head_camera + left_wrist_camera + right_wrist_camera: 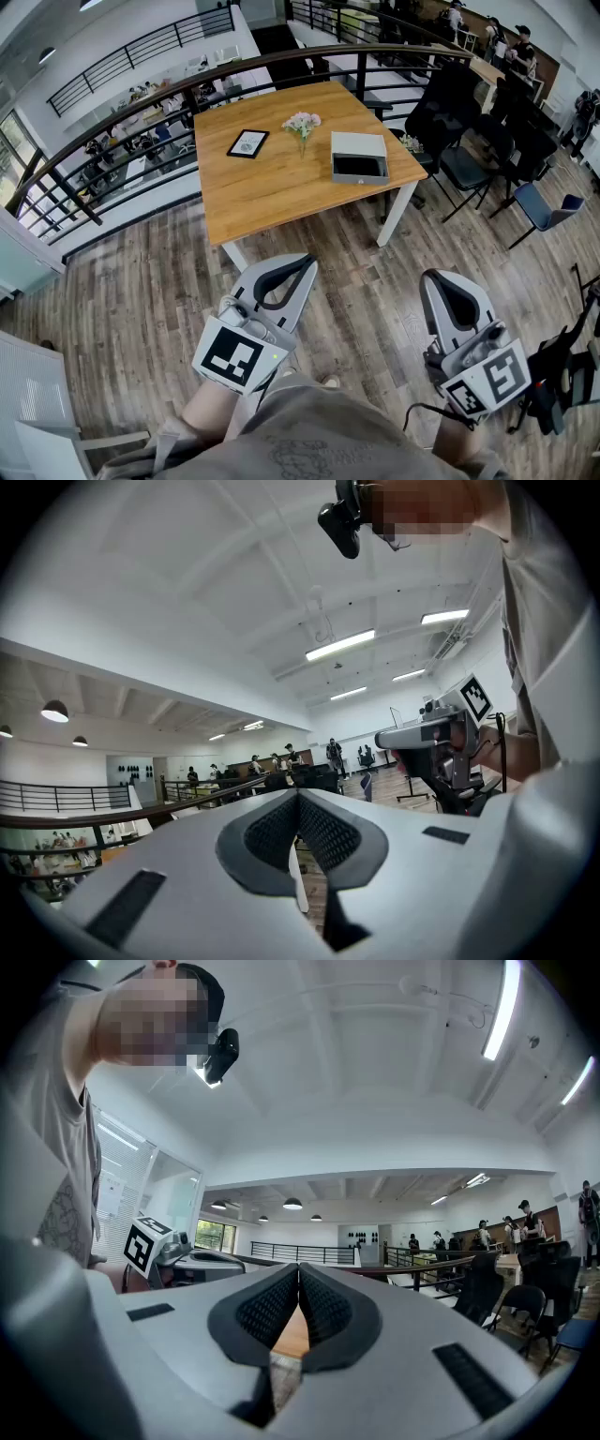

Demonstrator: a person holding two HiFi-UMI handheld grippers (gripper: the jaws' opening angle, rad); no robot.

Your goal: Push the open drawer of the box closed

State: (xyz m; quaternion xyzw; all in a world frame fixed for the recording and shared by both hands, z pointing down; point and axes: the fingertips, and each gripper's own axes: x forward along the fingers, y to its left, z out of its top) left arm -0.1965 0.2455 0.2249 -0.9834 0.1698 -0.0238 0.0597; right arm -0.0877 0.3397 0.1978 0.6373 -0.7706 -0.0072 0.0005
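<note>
A grey box (358,156) lies on the right side of the wooden table (272,187), its drawer pulled out toward me and showing a dark inside. Both grippers hang low over the floor, well short of the table. My left gripper (306,263) is shut with nothing in it, its pads (281,834) touching in the left gripper view. My right gripper (439,279) is shut and empty too, with its pads (314,1305) pressed together in the right gripper view.
A black-framed tablet (247,142) and a small bunch of flowers (302,123) also sit on the table. Dark chairs (469,150) stand to its right. A curved black railing (169,94) runs behind it. Wooden floor lies between me and the table.
</note>
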